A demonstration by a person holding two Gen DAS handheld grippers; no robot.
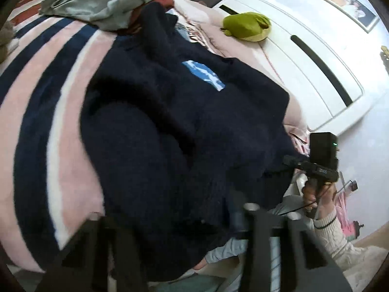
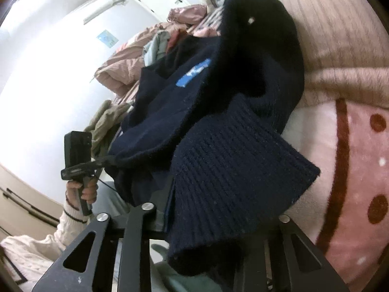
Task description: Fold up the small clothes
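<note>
While both grippers lift the navy sweater (image 1: 170, 146) off the bed (image 1: 48, 97), mid-fold judged: left gripper (image 2: 107, 160) fingers pinch its edge; right gripper (image 1: 289, 161) fingers closed on the hem, ribbed cuff draped ahead. Next: carry over, lay flat.

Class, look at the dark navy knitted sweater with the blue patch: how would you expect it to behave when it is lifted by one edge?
The dark navy knitted sweater with the blue patch will probably flop and sag, since it already drapes in soft folds. Its thick ribbed hem suggests it is fairly heavy for cloth. The fuzzy knit should probably grip rather than slip, and may drag on the pink striped fleece blanket.
</note>
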